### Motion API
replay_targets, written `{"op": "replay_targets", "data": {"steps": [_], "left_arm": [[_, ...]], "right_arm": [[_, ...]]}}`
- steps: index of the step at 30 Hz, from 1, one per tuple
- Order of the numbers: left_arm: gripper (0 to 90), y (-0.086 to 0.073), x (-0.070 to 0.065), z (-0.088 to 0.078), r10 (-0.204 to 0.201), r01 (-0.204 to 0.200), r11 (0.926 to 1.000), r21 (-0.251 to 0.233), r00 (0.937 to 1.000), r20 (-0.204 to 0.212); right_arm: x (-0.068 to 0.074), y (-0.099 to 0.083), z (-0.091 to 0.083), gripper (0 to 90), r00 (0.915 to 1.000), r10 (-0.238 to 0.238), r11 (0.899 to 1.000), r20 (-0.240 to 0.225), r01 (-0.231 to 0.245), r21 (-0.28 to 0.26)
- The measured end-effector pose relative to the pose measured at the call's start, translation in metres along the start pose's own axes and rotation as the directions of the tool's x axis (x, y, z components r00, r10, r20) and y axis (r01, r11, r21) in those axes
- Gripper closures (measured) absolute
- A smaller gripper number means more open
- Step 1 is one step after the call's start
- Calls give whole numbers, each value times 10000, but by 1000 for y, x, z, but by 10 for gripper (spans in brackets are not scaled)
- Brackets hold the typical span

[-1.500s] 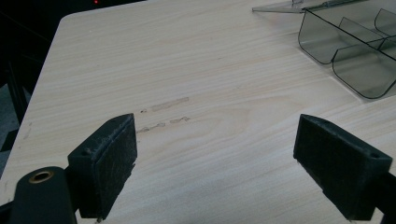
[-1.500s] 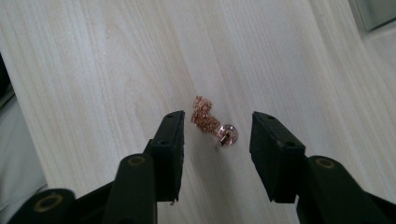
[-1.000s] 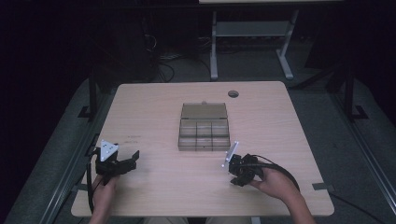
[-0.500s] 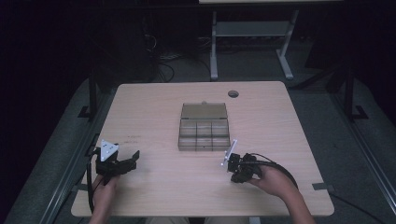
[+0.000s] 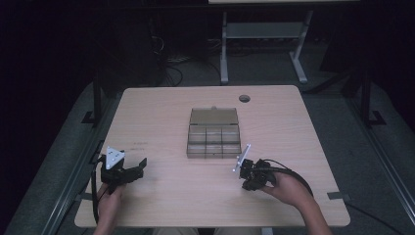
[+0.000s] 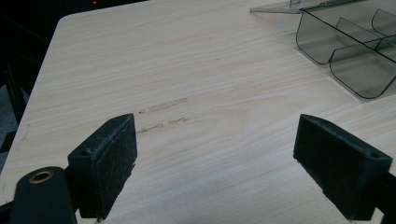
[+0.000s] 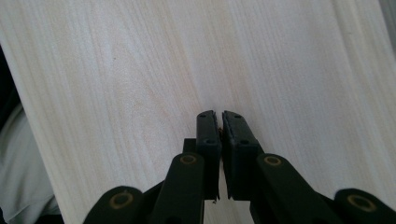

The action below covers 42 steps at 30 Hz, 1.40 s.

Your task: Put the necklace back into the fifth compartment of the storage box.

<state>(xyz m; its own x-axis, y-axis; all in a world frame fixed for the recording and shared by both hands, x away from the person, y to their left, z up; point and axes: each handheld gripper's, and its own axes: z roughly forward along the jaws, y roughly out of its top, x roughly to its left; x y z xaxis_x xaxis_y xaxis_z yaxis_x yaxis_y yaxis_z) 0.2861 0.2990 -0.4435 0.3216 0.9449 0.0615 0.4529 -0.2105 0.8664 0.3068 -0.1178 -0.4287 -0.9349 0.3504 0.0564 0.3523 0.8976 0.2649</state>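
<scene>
A smoky clear compartment box (image 5: pixel 214 139) lies mid-table with its lid folded back; its near corner shows in the left gripper view (image 6: pixel 355 56). My left gripper (image 5: pixel 139 169) rests at the front left of the table, its jaws wide open (image 6: pixel 215 158) over bare wood with nothing between them. In front of the box, the right gripper (image 5: pixel 250 183) is tipped down at the tabletop. Its pads (image 7: pixel 219 130) are shut together just above the wood. A tiny brownish speck sits in the slit between them; I cannot tell what it is.
The light wooden table (image 5: pixel 161 112) has a round cable hole (image 5: pixel 244 98) at the back right. A faint scuff mark (image 6: pixel 163 105) lies ahead of the left gripper. Dark floor and a white stand (image 5: pixel 264 34) are behind the table.
The right gripper looks narrower at its tip than a second ago, its jaws drawn together. Both hands stay where they were, and the box has not moved.
</scene>
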Motion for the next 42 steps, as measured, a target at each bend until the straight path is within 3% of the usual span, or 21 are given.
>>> {"op": "replay_targets", "data": {"steps": [19,27,42], "left_arm": [[131,0,1,0,-91,91,10000,-20,10000,-31],[131,0,1,-1,-127,127,9999,49,9999,-22],[131,-1,4,0,-225,225,9997,30,9997,-50]], "right_arm": [[0,2,-41,852,9987,-196,9971,471,229,-724],[-8,4,-51,852,9993,17,9954,386,21,-960],[-24,21,-60,852,9998,124,9969,131,-113,-773]]}}
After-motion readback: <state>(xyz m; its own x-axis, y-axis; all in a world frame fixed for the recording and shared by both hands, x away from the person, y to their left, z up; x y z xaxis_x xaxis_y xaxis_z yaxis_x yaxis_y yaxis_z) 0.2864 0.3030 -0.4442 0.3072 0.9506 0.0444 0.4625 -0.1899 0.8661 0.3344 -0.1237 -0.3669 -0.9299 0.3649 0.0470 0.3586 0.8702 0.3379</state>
